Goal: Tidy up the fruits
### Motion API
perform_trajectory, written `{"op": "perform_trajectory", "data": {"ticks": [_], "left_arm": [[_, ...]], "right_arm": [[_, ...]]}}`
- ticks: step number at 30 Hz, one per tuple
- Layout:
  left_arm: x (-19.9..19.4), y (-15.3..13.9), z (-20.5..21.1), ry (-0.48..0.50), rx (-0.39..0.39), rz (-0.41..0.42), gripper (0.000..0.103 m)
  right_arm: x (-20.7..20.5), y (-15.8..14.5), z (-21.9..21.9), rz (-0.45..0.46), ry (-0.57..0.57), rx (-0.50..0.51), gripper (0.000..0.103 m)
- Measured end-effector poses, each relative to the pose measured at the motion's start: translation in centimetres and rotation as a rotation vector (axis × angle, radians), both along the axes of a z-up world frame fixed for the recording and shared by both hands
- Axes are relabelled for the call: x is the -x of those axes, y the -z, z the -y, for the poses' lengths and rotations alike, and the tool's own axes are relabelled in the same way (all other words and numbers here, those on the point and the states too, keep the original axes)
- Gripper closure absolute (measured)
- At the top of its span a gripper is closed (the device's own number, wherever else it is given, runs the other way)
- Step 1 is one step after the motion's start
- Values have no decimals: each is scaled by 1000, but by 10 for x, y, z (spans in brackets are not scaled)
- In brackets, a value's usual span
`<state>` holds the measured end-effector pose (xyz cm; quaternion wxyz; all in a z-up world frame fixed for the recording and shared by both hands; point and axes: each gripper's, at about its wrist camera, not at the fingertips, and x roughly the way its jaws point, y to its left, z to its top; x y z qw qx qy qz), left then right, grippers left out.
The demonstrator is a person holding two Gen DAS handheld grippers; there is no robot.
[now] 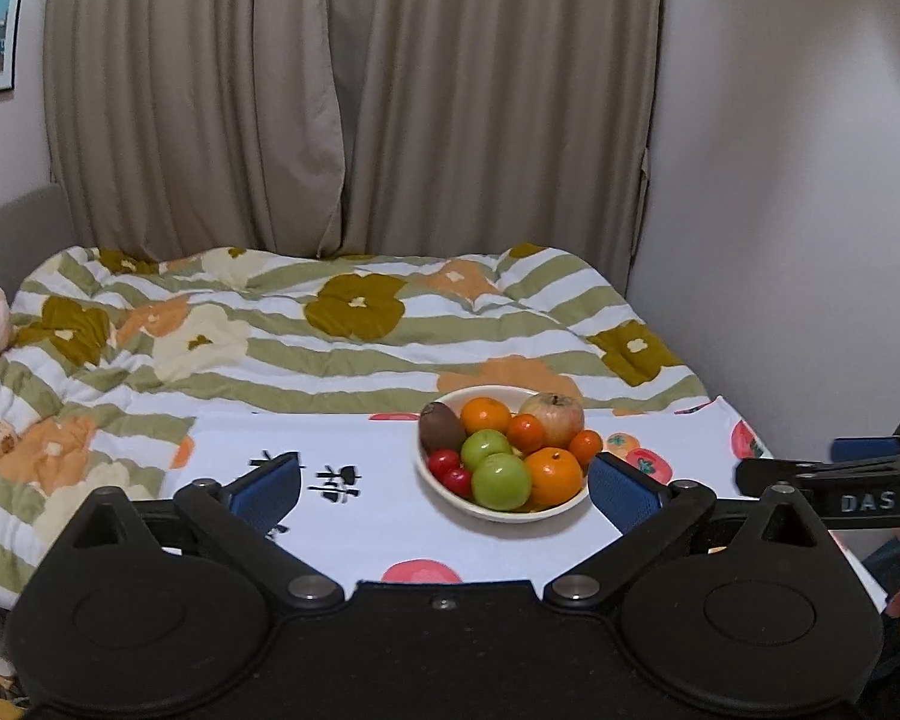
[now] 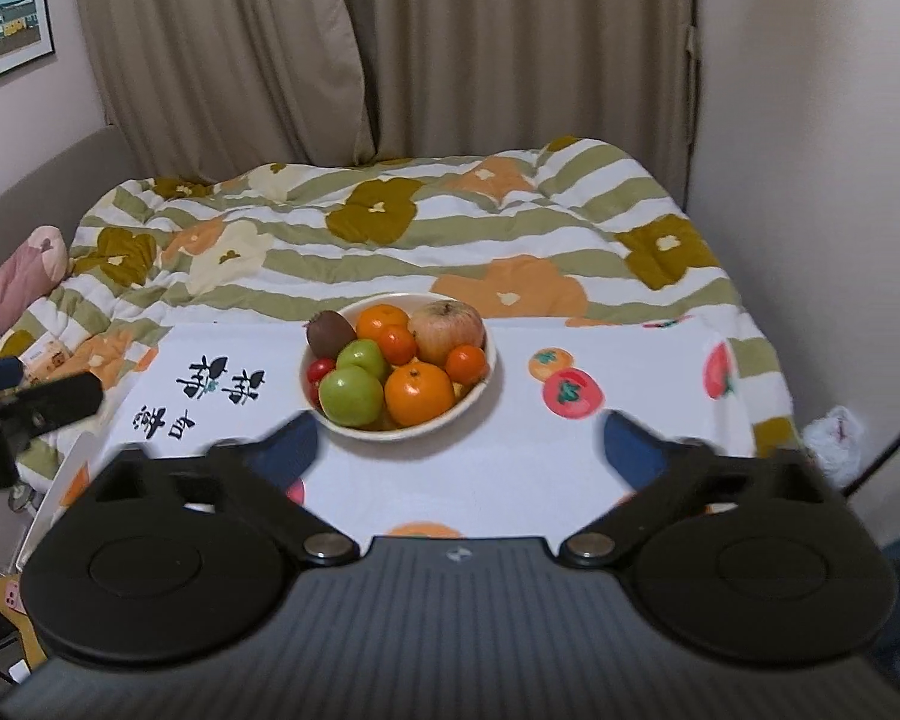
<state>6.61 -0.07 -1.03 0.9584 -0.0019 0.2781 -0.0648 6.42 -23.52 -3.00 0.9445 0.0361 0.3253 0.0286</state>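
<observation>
Nearest the cameras, the left gripper (image 1: 444, 489) and the right gripper (image 2: 459, 441) both hang with their blue-padded jaws spread wide, holding nothing. Just beyond them a white cloth (image 2: 510, 450) printed with fruit pictures and black characters covers the near surface. On it sits a cream bowl (image 2: 486, 369) heaped with fruit: two green apples (image 2: 351, 393), a large orange (image 2: 419, 393), smaller tangerines (image 2: 465, 363), red cherry tomatoes (image 2: 320, 369), a brown kiwi (image 2: 330, 333) and a pale reddish apple (image 2: 447, 330). Behind the bowl lies a striped, flowered quilt (image 2: 390, 240), a pink plush toy (image 2: 21, 276) at its left edge. Beige curtains (image 2: 390, 48) hang farthest back, beside a framed picture (image 2: 6, 12).
</observation>
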Motion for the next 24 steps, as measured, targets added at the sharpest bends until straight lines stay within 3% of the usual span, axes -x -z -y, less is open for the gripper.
{"op": "perform_trajectory", "data": {"ticks": [12, 24], "left_arm": [[33, 0, -5, -15, -76, 11, 0], [41, 5, -7, -27, -85, -5, 0]], "right_arm": [[52, -10, -2, -16, 56, 54, 0], [58, -12, -3, -7, 60, 38, 0]]}}
